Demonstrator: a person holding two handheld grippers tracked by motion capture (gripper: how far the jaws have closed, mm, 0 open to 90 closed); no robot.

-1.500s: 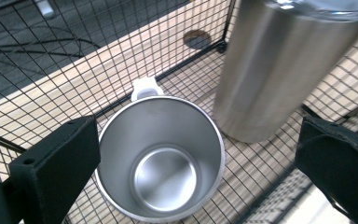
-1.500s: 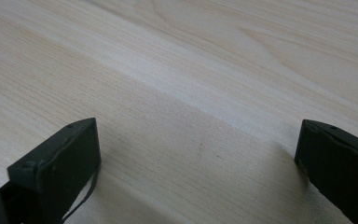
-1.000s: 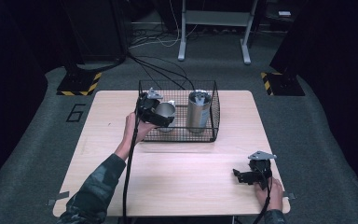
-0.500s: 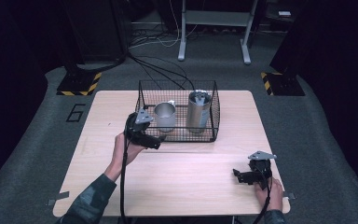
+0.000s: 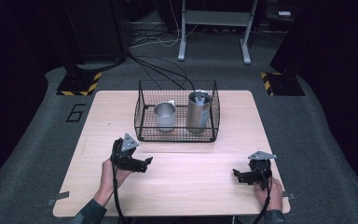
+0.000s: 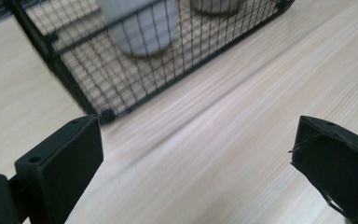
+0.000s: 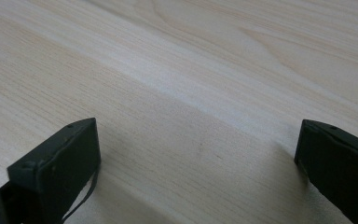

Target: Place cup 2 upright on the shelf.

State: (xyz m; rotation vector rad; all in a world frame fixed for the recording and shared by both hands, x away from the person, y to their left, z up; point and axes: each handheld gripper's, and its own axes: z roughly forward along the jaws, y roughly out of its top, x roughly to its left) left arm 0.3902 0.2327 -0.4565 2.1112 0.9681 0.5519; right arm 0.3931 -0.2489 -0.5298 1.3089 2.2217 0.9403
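Spanning the middle of the high view, the wooden table [image 5: 177, 186] carries a black wire basket [image 5: 142, 119] at centre frame, toward its far edge. Inside the basket: a tall metal canister [image 5: 198, 112] on the right, upright; a shorter metal cup [image 5: 164, 116] on the left, upright, just beside the canister but apart from it.

Left forearm enters from the bottom edge, lower left of centre, angled up and right; sleeve cut off by the frame. Left hand [image 5: 108, 171] grips the left gripper [image 5: 145, 163], which lies low over the bare wood, pointed right, near the basket's front left corner and apart from it. Jaws wide apart, nothing between them. Left gripper view confirms: bare wood between the jaws, basket corner [image 6: 103, 113] and cup [image 6: 140, 28] in the upper half, cup's top cut off, picture somewhat blurred.

Right hand [image 5: 268, 189] at lower right, near the table's front edge, holds the right gripper [image 5: 237, 175], pointed left, well apart from the basket. Jaws spread wide, empty; right gripper view shows plain wood between them.

Contact with the tabletop: cannot tell for either gripper.
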